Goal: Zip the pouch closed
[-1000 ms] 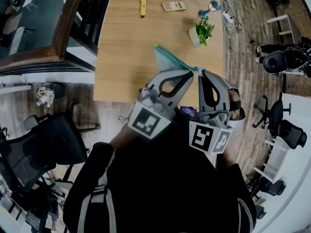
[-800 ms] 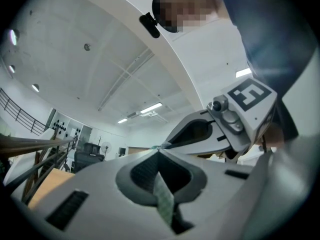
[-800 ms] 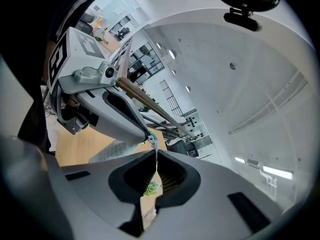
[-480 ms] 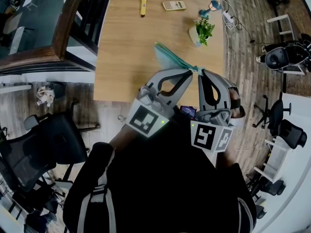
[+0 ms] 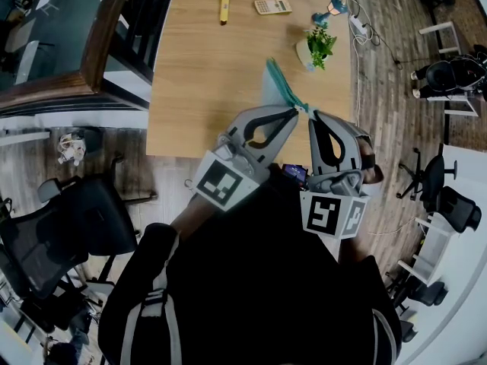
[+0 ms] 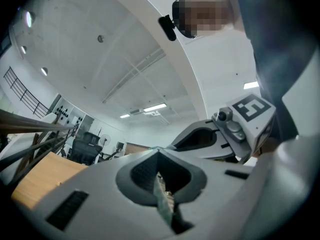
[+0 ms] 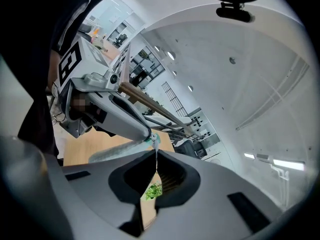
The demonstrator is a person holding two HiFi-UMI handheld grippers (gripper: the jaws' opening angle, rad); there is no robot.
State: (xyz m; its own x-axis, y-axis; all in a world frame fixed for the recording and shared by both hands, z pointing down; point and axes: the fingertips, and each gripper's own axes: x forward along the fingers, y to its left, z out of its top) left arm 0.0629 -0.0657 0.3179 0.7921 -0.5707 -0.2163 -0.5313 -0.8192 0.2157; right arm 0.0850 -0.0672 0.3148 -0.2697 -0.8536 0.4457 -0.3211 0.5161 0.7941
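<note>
Desk: carries nothing of the task. Pouch, teal: held in the air above the desk's near edge, seen edge-on, so the zip line and how far it is closed cannot be read. Left hand-held gripper: clenched on pouch fabric; slack here would likely jam the slider. Right hand-held gripper: clenched on a thin tab, probably the zip pull, which may slip free.

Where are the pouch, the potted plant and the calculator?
pouch (image 5: pixel 282 84), head view, on its teal upper edge.
potted plant (image 5: pixel 319 44), head view, on the green leaves.
calculator (image 5: pixel 272 7), head view, on the middle of its face.
</note>
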